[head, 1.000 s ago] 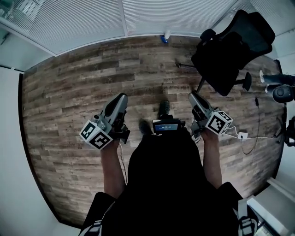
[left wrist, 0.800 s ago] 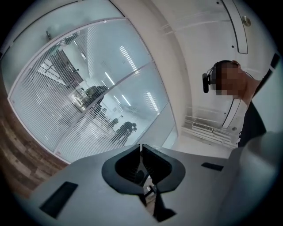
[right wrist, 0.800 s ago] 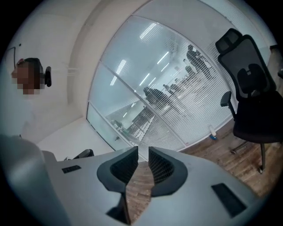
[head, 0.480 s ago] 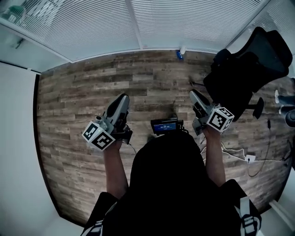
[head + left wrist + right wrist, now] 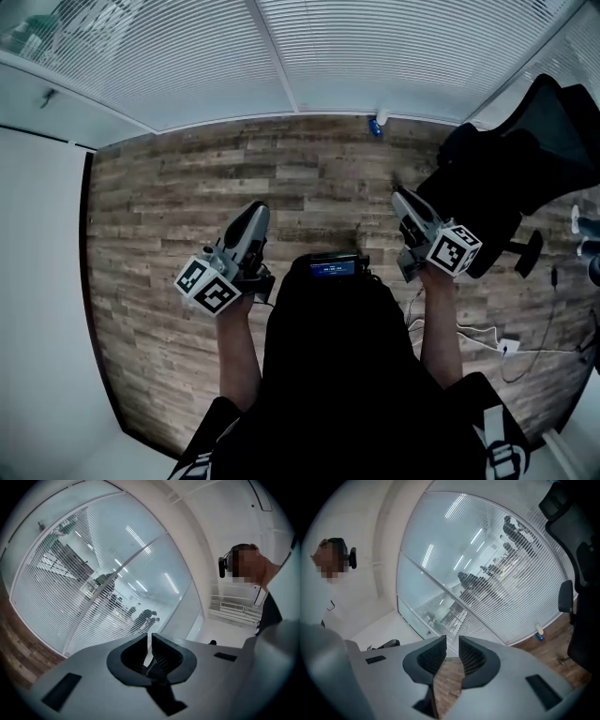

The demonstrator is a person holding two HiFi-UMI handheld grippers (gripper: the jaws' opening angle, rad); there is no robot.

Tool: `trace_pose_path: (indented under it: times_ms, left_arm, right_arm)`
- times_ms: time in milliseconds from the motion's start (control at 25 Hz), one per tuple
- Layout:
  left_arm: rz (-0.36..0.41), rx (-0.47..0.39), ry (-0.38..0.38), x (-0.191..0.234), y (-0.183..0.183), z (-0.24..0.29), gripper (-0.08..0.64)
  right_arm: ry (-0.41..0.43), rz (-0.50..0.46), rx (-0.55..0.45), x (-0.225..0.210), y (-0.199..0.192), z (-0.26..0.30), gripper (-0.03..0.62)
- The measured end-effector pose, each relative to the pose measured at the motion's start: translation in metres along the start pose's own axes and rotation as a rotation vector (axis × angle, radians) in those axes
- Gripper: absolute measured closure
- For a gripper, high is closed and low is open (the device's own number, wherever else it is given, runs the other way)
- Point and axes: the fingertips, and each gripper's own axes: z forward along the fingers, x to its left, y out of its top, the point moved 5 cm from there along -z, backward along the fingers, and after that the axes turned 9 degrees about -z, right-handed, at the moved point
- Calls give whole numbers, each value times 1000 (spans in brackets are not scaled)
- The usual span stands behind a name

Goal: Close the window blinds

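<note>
Person faces window blinds [image 5: 394,47] along far edge of floor [image 5: 169,206]; slats see-through. L hand-held gripper [image 5: 257,210] closed, empty; R hand-held gripper [image 5: 403,197] jaws slightly apart, empty. Task apparently not begun: reach, grip, closing all left.

Office: glass partition walls [image 5: 140,550] with slatted blinds [image 5: 375,47], black swivel chair [image 5: 525,159], wood-plank floor [image 5: 187,206].

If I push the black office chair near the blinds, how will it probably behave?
The chair seems to have a wheeled base on the smooth wooden floor, so it probably rolls easily. Its tall back suggests it might tip if pushed high.
</note>
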Motion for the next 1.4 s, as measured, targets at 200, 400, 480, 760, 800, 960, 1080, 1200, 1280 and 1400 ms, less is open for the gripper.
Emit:
trace_pose_path:
  times_ms: [200,400,480,760,800,960,1080,1200,1280,1400]
  left_arm:
    - [-4,11,-11,14,13,28,533]
    - [-46,-6,-37,58,37,61,503]
    - [-55,-18,-51,75,55,75,493]
    - [-60,-40,-81,131,114,99,492]
    - [-60,-43,-79,139,122,98,492]
    - [-47,-38,-93,167,145,104,492]
    - [-63,-40,-112,179,150,110,492]
    - [-77,-29,-125,186,149,115,493]
    - [-78,-24,-134,188,150,124,494]
    - [-72,-19,-130,193,154,133,494]
  right_arm:
    - [-17,23,-6,-13,7,11,514]
    - [-74,20,-29,-26,21,35,514]
    - [-93,10,-46,-26,32,49,514]
    - [-131,-42,-58,-22,59,120,514]
    - [-131,-49,-55,-17,61,130,514]
    - [-153,-78,-40,-6,62,161,514]
    - [-178,-84,-25,-7,59,166,514]
    - [-203,-82,-20,-15,61,166,514]
    - [-209,-83,-26,-24,68,171,514]
    - [-191,-76,-22,-34,76,188,514]
